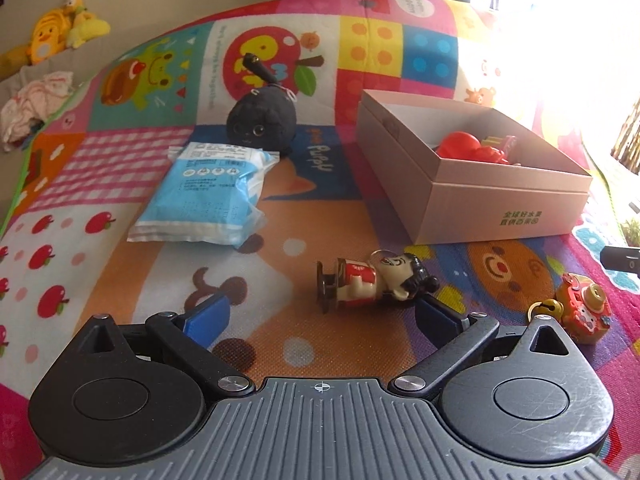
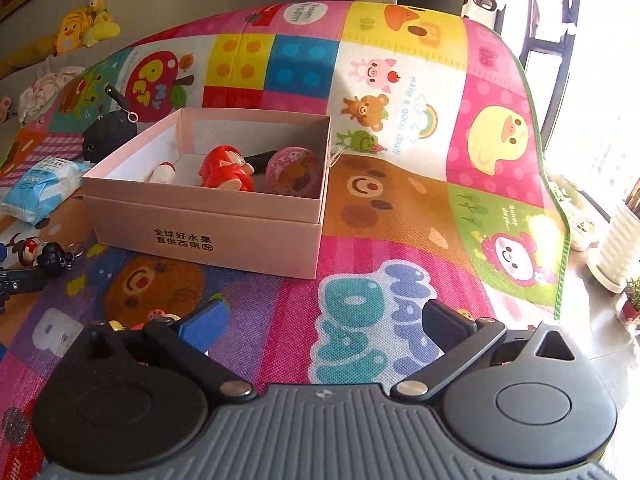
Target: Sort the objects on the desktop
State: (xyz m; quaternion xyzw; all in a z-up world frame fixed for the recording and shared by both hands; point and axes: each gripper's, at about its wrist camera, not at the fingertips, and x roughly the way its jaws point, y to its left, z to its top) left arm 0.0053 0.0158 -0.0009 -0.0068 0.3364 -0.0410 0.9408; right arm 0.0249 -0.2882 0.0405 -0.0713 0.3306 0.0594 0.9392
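The left gripper [image 1: 322, 312] hovered low over the surface [image 1: 280, 216], its jaws spread wide and holding nothing. Just ahead of them, nearer the right-hand finger, a small figurine with black hair [image 1: 376, 278] lay on its side. To the right of that finger sat an orange toy with a gold bell [image 1: 578, 308]. Farther out, a blue-and-white packet [image 1: 208, 196] lay flat at left centre, with a black plush [image 1: 262, 124] just behind it, touching its far edge. The pink box [image 1: 500, 208] stood to the right, open-topped, with a red toy [image 1: 472, 150] inside.

The right gripper [image 2: 324, 320] likewise had its jaws wide apart and empty, above bare printed cloth. Beyond them stood the same pink box [image 2: 200, 236], holding the red toy [image 2: 224, 170], a small white piece [image 2: 162, 172] to its left and a pink round toy [image 2: 294, 172] to its right. The figurine [image 2: 44, 256] lay left of the box, the packet [image 2: 40, 188] and plush [image 2: 108, 134] behind it.
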